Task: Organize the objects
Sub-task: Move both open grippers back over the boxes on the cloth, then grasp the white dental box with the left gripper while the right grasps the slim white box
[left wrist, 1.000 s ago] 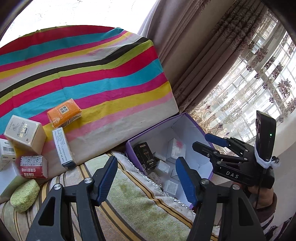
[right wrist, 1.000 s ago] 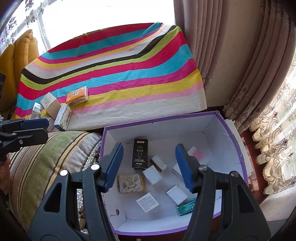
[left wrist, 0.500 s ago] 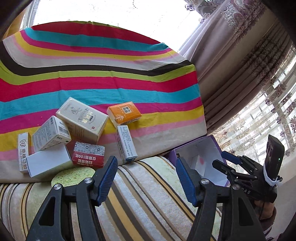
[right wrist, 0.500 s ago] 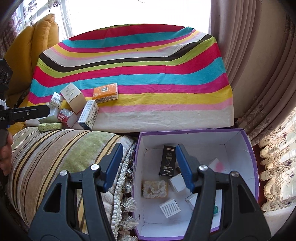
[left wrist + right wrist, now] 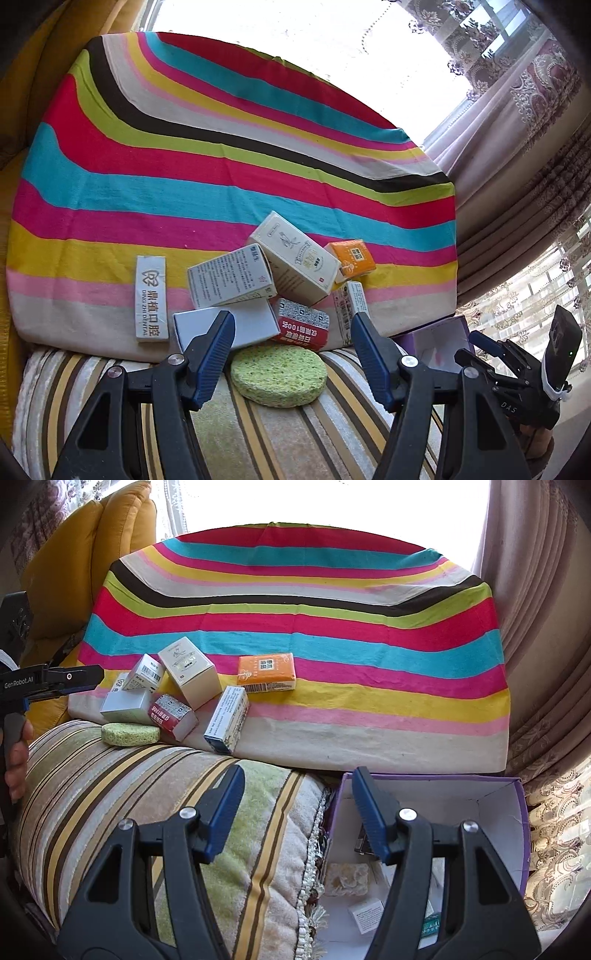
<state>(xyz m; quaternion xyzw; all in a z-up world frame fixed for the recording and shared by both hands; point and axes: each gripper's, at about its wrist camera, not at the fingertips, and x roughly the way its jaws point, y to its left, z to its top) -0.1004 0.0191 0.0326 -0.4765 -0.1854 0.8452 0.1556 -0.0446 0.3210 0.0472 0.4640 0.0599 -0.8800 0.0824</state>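
Over the sponge [image 5: 279,374], left gripper [image 5: 291,354] parted, empty. Above cushion [image 5: 147,794] and purple box [image 5: 513,812], right gripper [image 5: 297,810] also apart, gripping nothing. Boxes [image 5: 295,266] heaped on striped cloth [image 5: 184,166].

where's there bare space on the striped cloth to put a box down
The striped cloth is bare right of the orange box, out to the curtain edge, and across its whole far half. It is crowded at the near left corner, where boxes pile above the green sponge.
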